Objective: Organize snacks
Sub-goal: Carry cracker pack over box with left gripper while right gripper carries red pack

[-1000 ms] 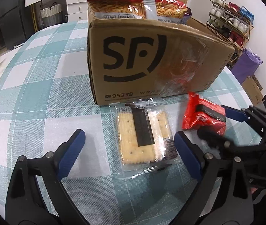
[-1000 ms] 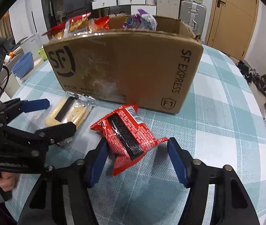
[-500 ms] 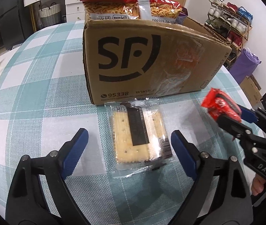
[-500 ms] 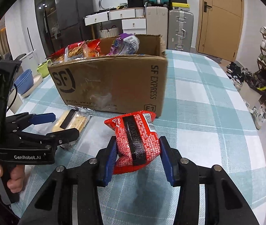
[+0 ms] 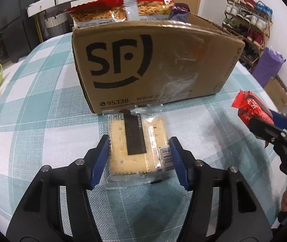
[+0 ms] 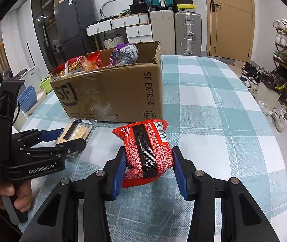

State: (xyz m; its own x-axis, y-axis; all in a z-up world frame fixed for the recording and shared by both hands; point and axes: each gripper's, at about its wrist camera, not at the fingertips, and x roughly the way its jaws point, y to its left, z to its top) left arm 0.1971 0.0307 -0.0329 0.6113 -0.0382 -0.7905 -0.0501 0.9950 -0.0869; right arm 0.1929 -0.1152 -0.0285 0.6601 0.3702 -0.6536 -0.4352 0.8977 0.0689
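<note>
Clear-wrapped cracker packet [image 5: 138, 141] lies on the teal checked tablecloth [image 5: 42, 104] before the brown cardboard box [image 5: 153, 60], pinched by the left gripper [image 5: 139, 157]. Right gripper [image 6: 148, 168] clamps a red foil snack packet [image 6: 146, 151], raised above the cloth.

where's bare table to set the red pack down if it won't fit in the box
Free: the checked cloth right of the cardboard box, out to the table edge, and the strip left of the box. Crowded: in front of the box, where the cracker pack and left gripper sit; the box looks full.
</note>
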